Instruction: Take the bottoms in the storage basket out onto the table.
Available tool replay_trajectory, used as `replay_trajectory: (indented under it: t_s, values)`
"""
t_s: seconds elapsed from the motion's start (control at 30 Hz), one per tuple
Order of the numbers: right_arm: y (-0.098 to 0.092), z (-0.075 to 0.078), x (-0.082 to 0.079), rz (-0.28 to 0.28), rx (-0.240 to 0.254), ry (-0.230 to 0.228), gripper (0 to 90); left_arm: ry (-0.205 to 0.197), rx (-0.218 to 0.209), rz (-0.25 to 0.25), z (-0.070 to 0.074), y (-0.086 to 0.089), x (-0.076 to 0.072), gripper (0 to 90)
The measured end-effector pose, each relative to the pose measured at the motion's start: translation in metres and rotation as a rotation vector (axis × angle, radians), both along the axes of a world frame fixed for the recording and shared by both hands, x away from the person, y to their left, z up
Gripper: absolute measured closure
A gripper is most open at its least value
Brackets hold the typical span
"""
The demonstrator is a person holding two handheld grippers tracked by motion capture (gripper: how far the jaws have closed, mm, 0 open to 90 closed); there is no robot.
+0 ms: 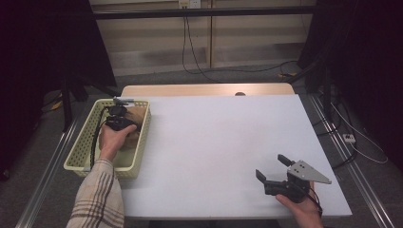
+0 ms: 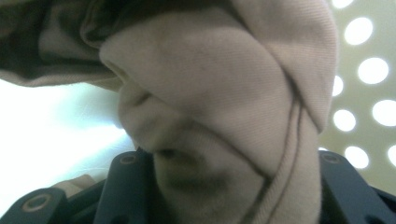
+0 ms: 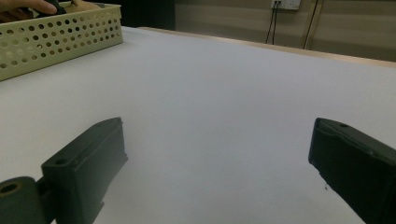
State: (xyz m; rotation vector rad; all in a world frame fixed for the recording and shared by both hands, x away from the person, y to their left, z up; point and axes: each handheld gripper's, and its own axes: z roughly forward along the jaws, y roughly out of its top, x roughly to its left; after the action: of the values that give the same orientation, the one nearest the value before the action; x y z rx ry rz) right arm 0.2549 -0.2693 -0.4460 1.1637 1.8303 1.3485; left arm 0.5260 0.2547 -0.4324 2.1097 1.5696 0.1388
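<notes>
Crumpled beige cloth (image 2: 219, 107) bunched between the left gripper (image 2: 219, 186) jaws, pinched, inside the pale yellow perforated plastic basket (image 1: 78, 152) at the white worktop's (image 1: 218, 142) left edge. Risk: only a fold caught, cloth slips out or snags the basket wall on lifting and drags it. Right gripper (image 1: 274, 172) near right front corner, jaws spread, nothing between. Worktop between them bare.

White table (image 1: 214, 142), pale perforated basket (image 1: 76, 159) at left
</notes>
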Motion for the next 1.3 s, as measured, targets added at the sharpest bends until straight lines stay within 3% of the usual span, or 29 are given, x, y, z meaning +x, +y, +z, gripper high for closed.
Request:
replay_trajectory:
  t_s: [0.37, 0.57, 0.77, 0.87, 1.3]
  values:
    - [0.0, 0.0, 0.0, -0.003, 0.001, 0.001, 3.6, -0.064, 0.048, 0.023, 0.009, 0.002, -0.006, 52.3]
    - [-0.001, 0.0, 0.0, -0.006, 0.003, 0.003, 3.6, -0.16, 0.052, 0.033, 0.016, 0.006, -0.013, 51.7]
    - [-0.001, 0.0, 0.0, -0.005, 0.003, 0.003, 3.6, -0.237, 0.016, 0.057, 0.027, 0.011, -0.019, 51.7]
    - [-0.001, 0.0, 0.0, -0.005, 0.003, 0.003, 3.6, -0.275, -0.023, 0.08, 0.031, 0.014, -0.023, 51.6]
    - [-0.002, 0.0, 0.001, -0.008, 0.006, 0.003, 3.6, -0.394, -0.06, 0.091, 0.039, 0.019, -0.038, 51.4]
